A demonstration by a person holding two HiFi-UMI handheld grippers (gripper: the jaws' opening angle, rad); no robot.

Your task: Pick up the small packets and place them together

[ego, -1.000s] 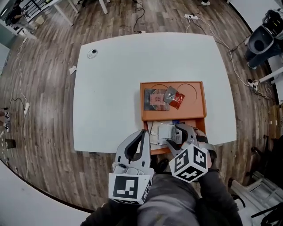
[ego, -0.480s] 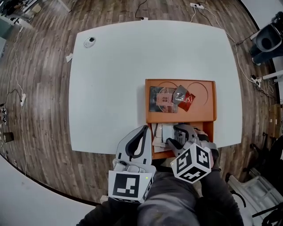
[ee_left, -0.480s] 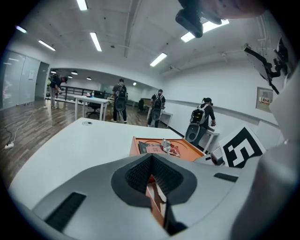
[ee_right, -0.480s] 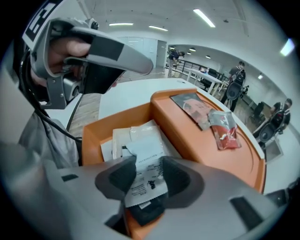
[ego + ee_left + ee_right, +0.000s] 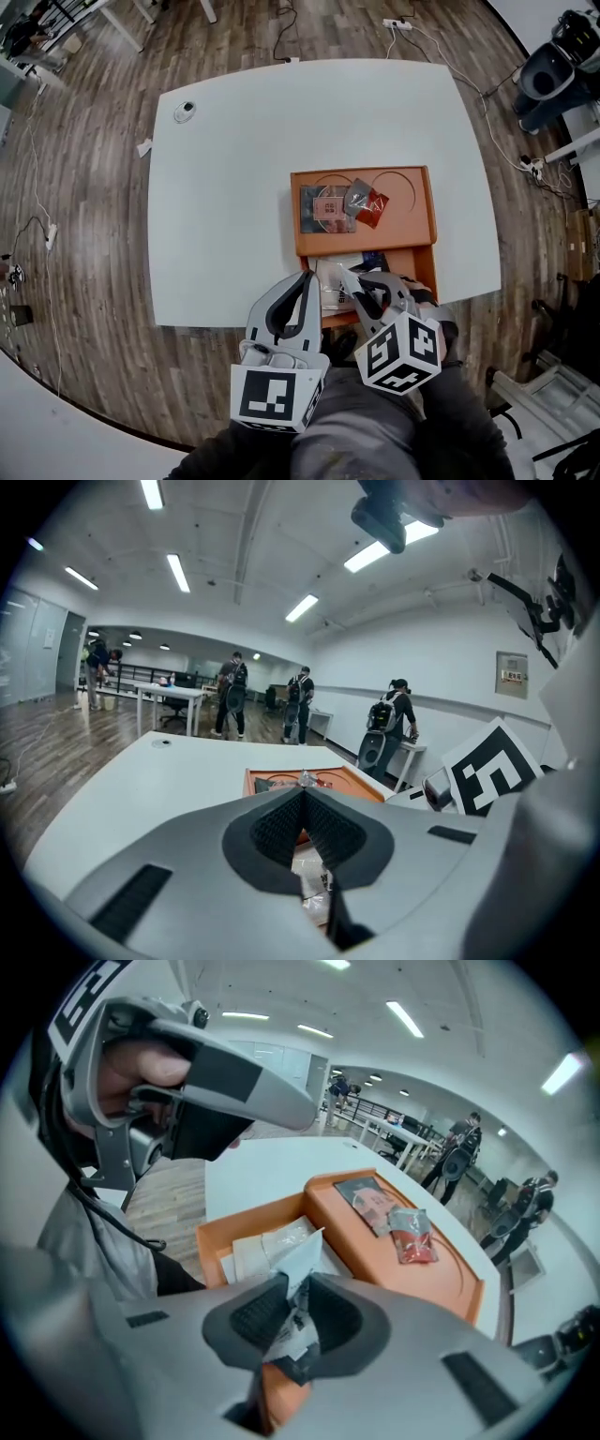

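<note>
Right gripper [image 5: 292, 1314] is closing its jaws on a white packet [image 5: 302, 1262], which stands up between the pads over the near, lower compartment of the orange tray [image 5: 211, 1232]. I read the pads as already pinching it. More white packets [image 5: 267, 1241] lie flat in that compartment. On the tray's raised far section sit the gathered ones: a dark packet with a pink label [image 5: 373, 1201], a grey packet [image 5: 359, 196] just beside it, and a red packet [image 5: 418, 1245] touching the grey one. Left gripper [image 5: 302, 808] is pressed together on nothing and hovers by the near edge of the desk [image 5: 225, 187]. I judge this to be the pick-up step. Next I need a firm pinch, a lift clear of the compartment wall, then a carry forward to set the packet beside those 3.
</note>
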